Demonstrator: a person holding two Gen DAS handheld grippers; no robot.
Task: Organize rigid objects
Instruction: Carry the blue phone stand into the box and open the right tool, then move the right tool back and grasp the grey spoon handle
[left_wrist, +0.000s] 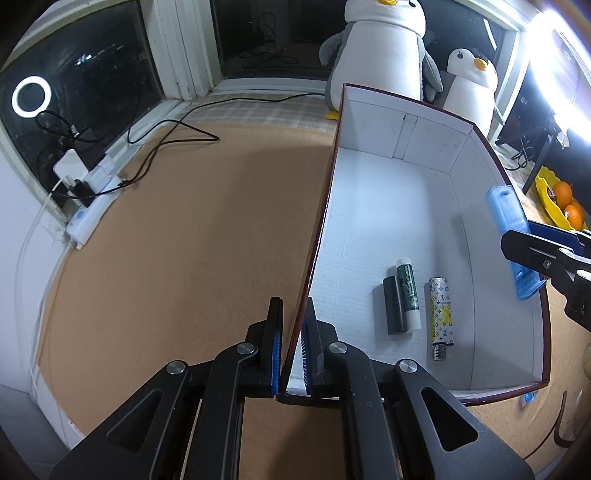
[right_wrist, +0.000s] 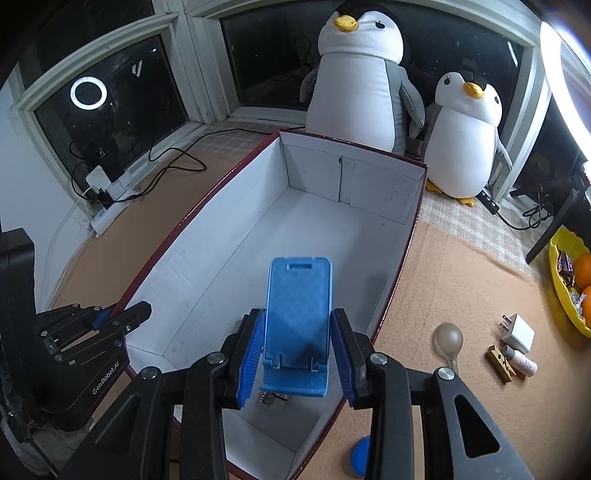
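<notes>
Left wrist view shows the left gripper (left_wrist: 292, 345) pinching the near wall of the box (left_wrist: 436, 133), its pads pressed together on the thin cardboard – most likely to hold the box steady while things go in. On the white floor of the box lie 3 small items side by side: a black tube (left_wrist: 392, 305), a green-patterned tube (left_wrist: 408, 295) touching it, and a lighter (left_wrist: 441, 317) just apart from them.

Right wrist view shows the right gripper (right_wrist: 295, 356) clamped on the sides of a blue phone stand (right_wrist: 298, 321), held tilted above the open box near its right wall – ready, I judge, to be lowered in beside the others. Outside on the mat wait a spoon (right_wrist: 448, 338), a charger plug (right_wrist: 519, 330), a clothes peg (right_wrist: 500, 363) and a small bottle (right_wrist: 522, 363), probably next in line.
</notes>
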